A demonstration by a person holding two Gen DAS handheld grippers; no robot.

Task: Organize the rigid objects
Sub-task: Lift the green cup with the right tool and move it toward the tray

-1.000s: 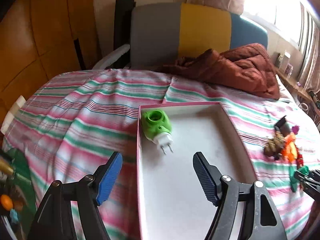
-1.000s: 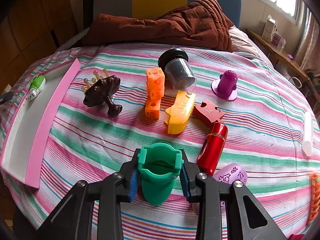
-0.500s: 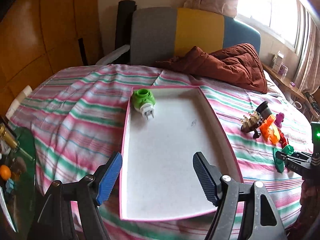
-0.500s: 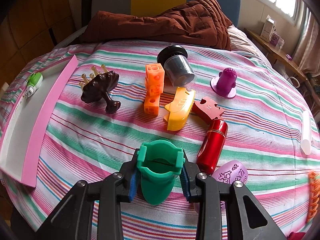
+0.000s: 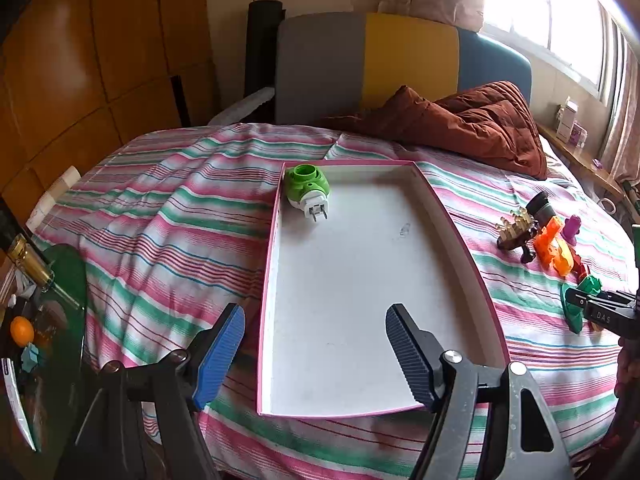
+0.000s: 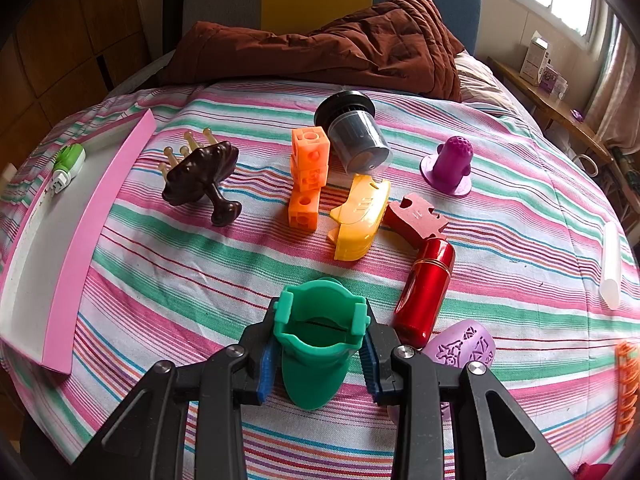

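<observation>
While the right claw [image 6: 320, 354] grips a green cup [image 6: 318, 350], the left claw [image 5: 316, 350] gapes over the striped bedspread [image 5: 160, 232].

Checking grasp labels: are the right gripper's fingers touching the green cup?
Touching. The right wrist view shows the right gripper closed on the green cup, both blue fingers pressed flat against its sides with no gap.

L gripper [image 5: 314, 350] jaws spread wide, R gripper [image 6: 320, 354] jaws clamped on load
</observation>
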